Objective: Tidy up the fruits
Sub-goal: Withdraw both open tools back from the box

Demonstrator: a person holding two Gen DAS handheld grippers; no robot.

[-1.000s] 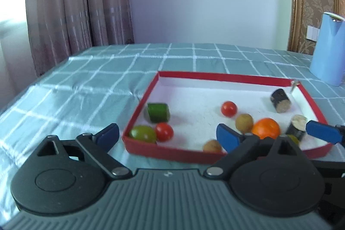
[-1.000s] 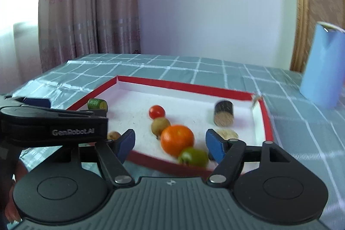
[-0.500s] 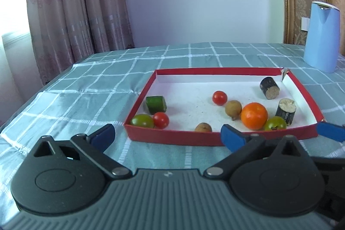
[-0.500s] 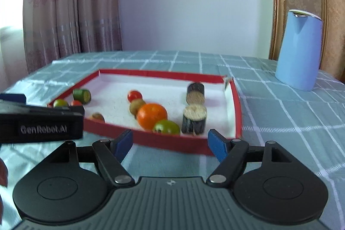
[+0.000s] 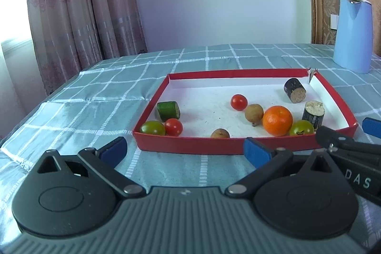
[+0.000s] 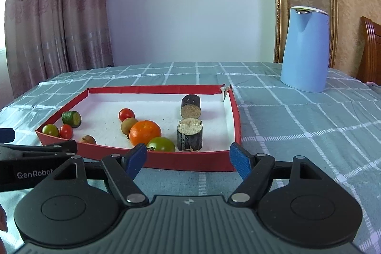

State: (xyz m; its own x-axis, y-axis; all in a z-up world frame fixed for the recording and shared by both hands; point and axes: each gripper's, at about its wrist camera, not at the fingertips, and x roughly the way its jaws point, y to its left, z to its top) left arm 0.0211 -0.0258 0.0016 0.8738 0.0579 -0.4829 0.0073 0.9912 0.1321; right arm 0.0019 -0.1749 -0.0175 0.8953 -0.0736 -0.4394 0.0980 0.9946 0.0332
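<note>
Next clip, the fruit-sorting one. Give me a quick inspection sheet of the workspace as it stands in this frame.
Surface: table under a teal checked tablecloth, wrinkled at the left.
Job's things: red tray holds an orange, two red cherry tomatoes, two green tomatoes, two small brown fruits, a green cucumber chunk and two dark cut cylinders.
Clutter: blue jug stands on the cloth, apart from the tray.
Grippers: left gripper and right gripper both open and empty, in front of the tray's near wall.
Cables: nothing seen.
Surroundings: curtain at left, plain wall, gold-framed panel at right.
</note>
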